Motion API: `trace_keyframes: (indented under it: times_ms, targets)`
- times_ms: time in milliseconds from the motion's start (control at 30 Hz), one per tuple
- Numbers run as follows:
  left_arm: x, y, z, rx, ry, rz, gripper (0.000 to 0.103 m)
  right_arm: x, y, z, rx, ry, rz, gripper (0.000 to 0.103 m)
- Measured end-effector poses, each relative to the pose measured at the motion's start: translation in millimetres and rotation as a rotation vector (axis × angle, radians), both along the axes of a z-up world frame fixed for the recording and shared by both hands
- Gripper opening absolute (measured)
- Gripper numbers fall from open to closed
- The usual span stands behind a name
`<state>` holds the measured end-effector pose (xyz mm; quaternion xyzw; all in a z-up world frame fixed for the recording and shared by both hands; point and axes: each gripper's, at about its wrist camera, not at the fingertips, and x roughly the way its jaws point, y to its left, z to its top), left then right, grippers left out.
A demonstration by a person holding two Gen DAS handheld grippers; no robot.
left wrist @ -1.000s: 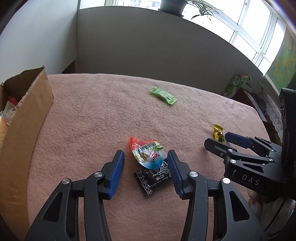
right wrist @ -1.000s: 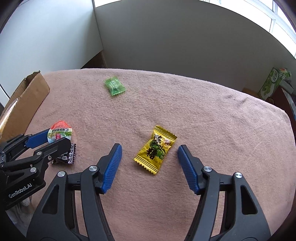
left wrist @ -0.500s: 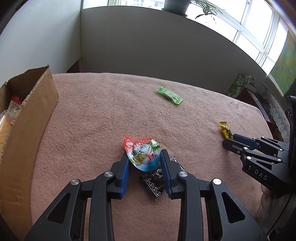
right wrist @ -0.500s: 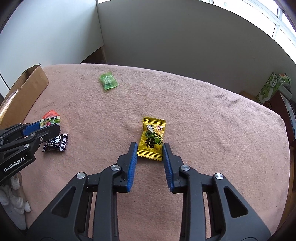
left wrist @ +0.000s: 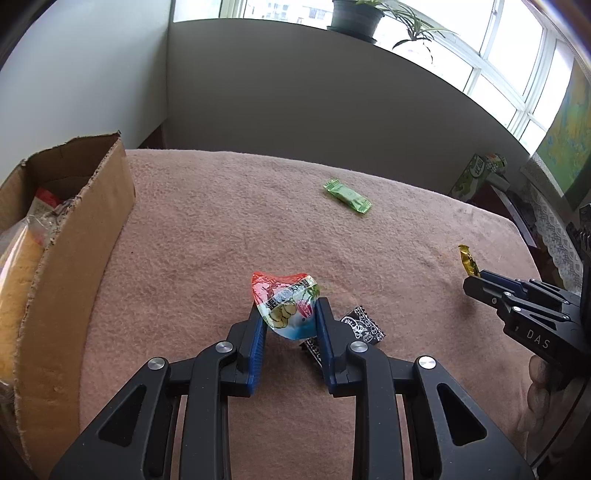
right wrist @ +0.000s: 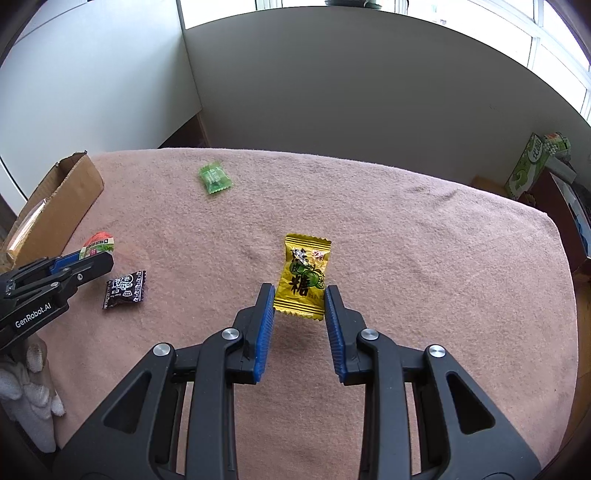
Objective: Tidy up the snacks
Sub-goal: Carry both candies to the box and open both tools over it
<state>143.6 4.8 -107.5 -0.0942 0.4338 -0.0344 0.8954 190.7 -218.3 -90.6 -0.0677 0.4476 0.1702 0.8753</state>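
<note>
Cloth (left wrist: 229, 236): pink, napped fleece, covers the whole table, fills mid-frame in both views. Grey partition wall behind it; windows and a potted plant (left wrist: 354, 14) at the top of the left view.

Box (left wrist: 74, 251): brown corrugated cardboard, torn top edge, left edge of the left view. Inside: crinkled clear and orange packets, details unclear.

Left gripper (left wrist: 290, 317): black frame, ribbed blue pads, clamped on the red pouch (left wrist: 284, 302), a glossy teardrop pack, centre frame, seemingly raised off the cloth.

Right gripper (right wrist: 300, 308): same build, clamped on the lower end of the yellow candy (right wrist: 303, 277), a crimped foil pillow, centre frame, shadow on the cloth below it.

Black candy (right wrist: 123, 290): flat on the cloth, lower left in the right view.

Green candy (right wrist: 215, 178): flat, upper left.
</note>
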Motion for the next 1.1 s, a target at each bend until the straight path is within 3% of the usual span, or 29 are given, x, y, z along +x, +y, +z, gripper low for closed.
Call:
trace_keyframes:
  times_ms: [267, 567, 800, 1100]
  targets:
    - [-8.9, -0.1, 10.6, -0.003, -0.028, 0.001, 0.024, -11.3, -4.8, 15.5, 0.024, -0.021, 0.000, 0.028]
    - [-36.4, -5.0, 39.9, 0.008, -0.123, -0.020, 0.024, -28.0, 18.8, 49.6, 0.050, -0.073, 0.031, 0.028]
    - [-56.9, 12.8, 49.8, -0.013, -0.167, 0.010, 0.024, -45.4, 52.4, 74.4, 0.064, -0.109, 0.083, 0.028]
    - [-82.2, 51.2, 61.3, -0.009, -0.234, 0.089, 0.024, -65.3, 119.6, 84.1, 0.076, -0.120, 0.193, 0.028]
